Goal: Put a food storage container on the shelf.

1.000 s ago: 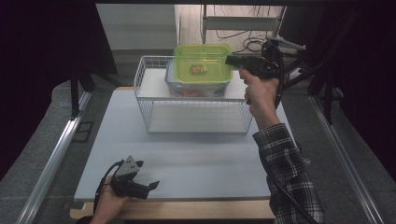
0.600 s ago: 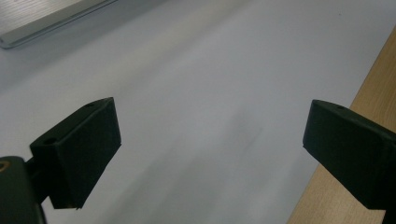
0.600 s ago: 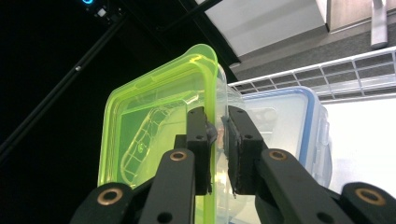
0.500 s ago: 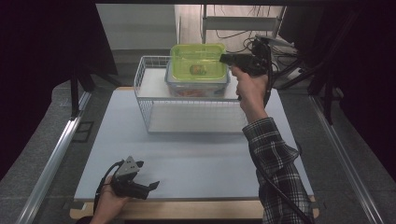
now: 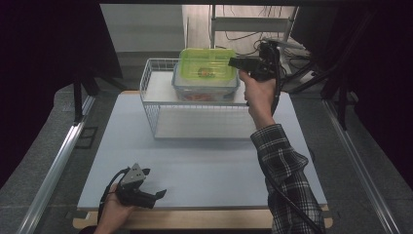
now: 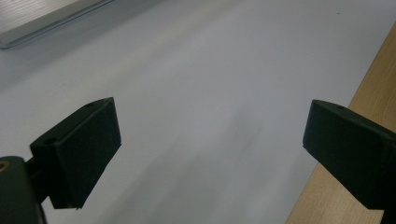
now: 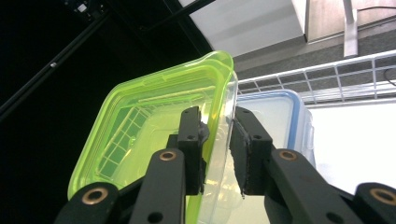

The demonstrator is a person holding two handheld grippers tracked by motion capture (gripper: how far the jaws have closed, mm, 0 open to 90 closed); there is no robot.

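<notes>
**Green-lidded box at the basket, my right jaws around its rim**

The green-lidded box (image 5: 207, 67) sits on top of a blue-lidded box (image 5: 204, 90) inside the wire basket (image 5: 160, 105) at the far end of the bench (image 5: 195, 165). Seen from the high view, its long axis runs across the bench, left to right, with the lid facing up. Something orange-brown shows through the green lid; I cannot tell what it is. Red shows through the clear wall of the lower box.

My right gripper (image 5: 233, 62) reaches in level from the right, forearm raised and stretched forward over the bench, plaid sleeve (image 5: 287, 180) trailing back. In the right gripper view the jaws straddle the box's (image 7: 154, 135) rim and wall, one inside the lid edge, one outside. They have just been opening, and a gap shows on the outer side, so the hold looks loosened rather than clamped.

My left gripper (image 5: 158, 195) rests low near the bench's front edge, jaws spread wide with nothing between them.
</notes>
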